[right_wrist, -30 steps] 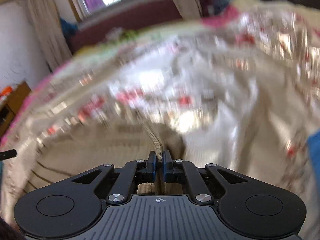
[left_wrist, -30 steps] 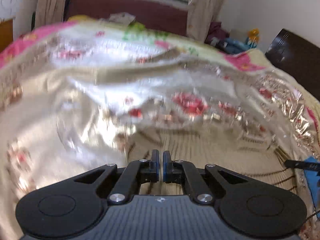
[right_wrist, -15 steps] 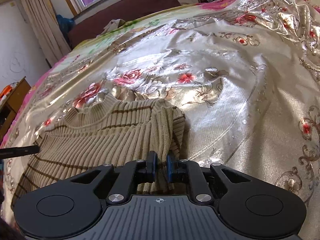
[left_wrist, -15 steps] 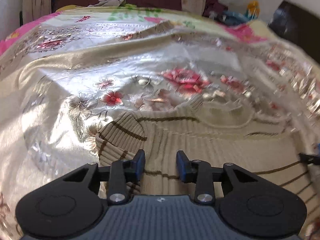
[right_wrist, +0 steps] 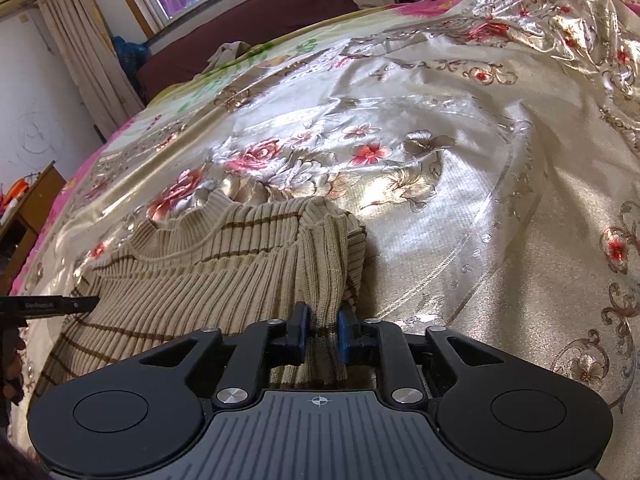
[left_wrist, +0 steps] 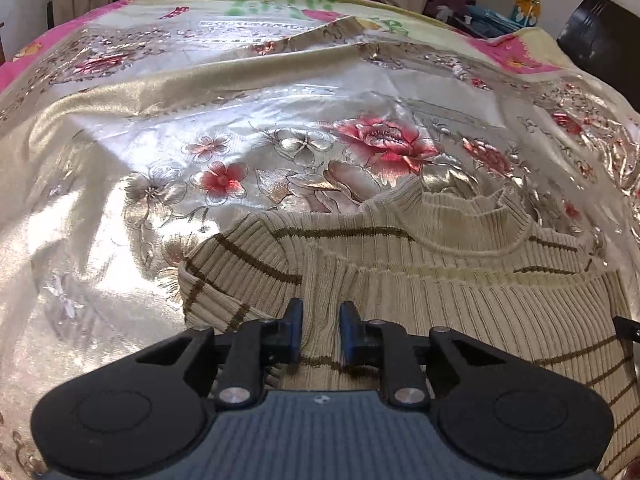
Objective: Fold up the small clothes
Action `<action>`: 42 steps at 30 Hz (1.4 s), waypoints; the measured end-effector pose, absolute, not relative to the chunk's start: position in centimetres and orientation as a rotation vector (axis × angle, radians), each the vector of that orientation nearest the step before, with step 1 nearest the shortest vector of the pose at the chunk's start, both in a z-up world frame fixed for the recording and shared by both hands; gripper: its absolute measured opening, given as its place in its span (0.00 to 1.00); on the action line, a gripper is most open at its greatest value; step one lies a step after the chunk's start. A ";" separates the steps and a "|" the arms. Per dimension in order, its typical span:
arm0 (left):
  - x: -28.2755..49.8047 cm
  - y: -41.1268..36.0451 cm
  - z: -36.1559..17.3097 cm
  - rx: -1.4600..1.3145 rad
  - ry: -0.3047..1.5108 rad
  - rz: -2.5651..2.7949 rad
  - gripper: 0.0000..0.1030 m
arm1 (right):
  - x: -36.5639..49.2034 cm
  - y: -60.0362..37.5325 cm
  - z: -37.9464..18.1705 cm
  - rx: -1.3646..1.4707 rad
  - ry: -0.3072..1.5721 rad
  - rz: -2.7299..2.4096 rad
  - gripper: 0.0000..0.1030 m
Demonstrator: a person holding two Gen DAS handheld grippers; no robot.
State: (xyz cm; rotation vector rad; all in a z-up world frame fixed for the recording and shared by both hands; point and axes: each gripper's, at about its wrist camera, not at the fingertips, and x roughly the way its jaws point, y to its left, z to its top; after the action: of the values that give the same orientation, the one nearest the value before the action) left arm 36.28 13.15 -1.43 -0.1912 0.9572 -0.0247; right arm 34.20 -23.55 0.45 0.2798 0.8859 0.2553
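Note:
A small beige ribbed sweater with brown stripes [left_wrist: 460, 292] lies on the shiny floral bedspread [left_wrist: 200, 120], neck toward the far side. Both sleeves are folded in over the body. My left gripper [left_wrist: 320, 332] is open, its fingers apart over the folded left sleeve edge. In the right wrist view the sweater [right_wrist: 208, 272] lies left of centre. My right gripper [right_wrist: 322, 334] is partly open, with the folded right sleeve fabric lying loosely between its fingers. The tip of the left gripper [right_wrist: 52, 305] shows at the left edge.
The bedspread [right_wrist: 460, 160] covers the whole bed with wrinkles and folds. A dark headboard and window [right_wrist: 240, 20] stand at the far end. A wooden table [right_wrist: 28, 208] is at the left. A dark cabinet [left_wrist: 600, 36] stands at the far right.
Both grippers laid the sweater down on the bed and opened. The left let go first; the right has widened since half a second ago. The sweater now lies still.

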 end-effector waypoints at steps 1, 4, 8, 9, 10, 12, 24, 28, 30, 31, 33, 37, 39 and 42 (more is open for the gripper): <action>36.3 13.1 -1.5 -0.193 0.955 -0.020 0.24 | 34.2 -23.6 0.4 0.279 0.888 0.251 0.22; 35.9 12.8 -1.2 -0.178 0.931 -0.022 0.17 | 34.3 -23.6 0.5 0.275 0.886 0.244 0.22; 34.7 13.3 0.2 -0.187 0.875 -0.041 0.15 | 34.2 -23.5 1.2 0.252 0.863 0.240 0.11; 34.4 13.6 0.7 -0.199 0.862 -0.043 0.15 | 34.1 -23.4 1.5 0.247 0.854 0.244 0.08; 34.2 14.0 1.2 -0.213 0.847 -0.047 0.15 | 33.9 -23.3 1.8 0.243 0.846 0.252 0.07; 33.5 14.9 2.3 -0.242 0.817 -0.049 0.14 | 33.8 -23.1 2.7 0.239 0.824 0.268 0.06; 32.8 20.4 5.8 -0.326 0.674 0.054 0.11 | 35.3 -22.8 7.9 0.277 0.626 0.246 0.04; 34.6 19.0 1.3 -0.268 0.792 0.086 0.11 | 37.4 -21.7 3.4 0.214 0.761 0.144 0.04; 34.5 18.0 -0.7 -0.221 0.837 0.094 0.12 | 37.2 -21.1 1.2 0.168 0.807 0.119 0.04; 34.3 17.8 -1.4 -0.216 0.848 0.097 0.12 | 37.1 -21.0 0.6 0.157 0.820 0.120 0.04; 33.9 17.9 -1.8 -0.226 0.839 0.106 0.15 | 37.1 -20.9 0.0 0.157 0.831 0.122 0.05; 33.3 18.9 -0.7 -0.273 0.806 0.124 0.16 | 37.5 -21.3 0.8 0.193 0.824 0.147 0.12; 32.9 19.3 -0.1 -0.283 0.790 0.126 0.18 | 37.5 -21.4 1.4 0.192 0.800 0.164 0.12; 31.8 19.9 0.8 -0.270 0.762 0.177 0.19 | 37.0 -21.9 2.0 0.190 0.785 0.156 0.12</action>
State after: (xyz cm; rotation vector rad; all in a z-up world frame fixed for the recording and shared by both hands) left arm 31.81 19.90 0.79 -0.2696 0.7622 0.1766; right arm 37.01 -21.90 1.97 0.1904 0.7855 0.1557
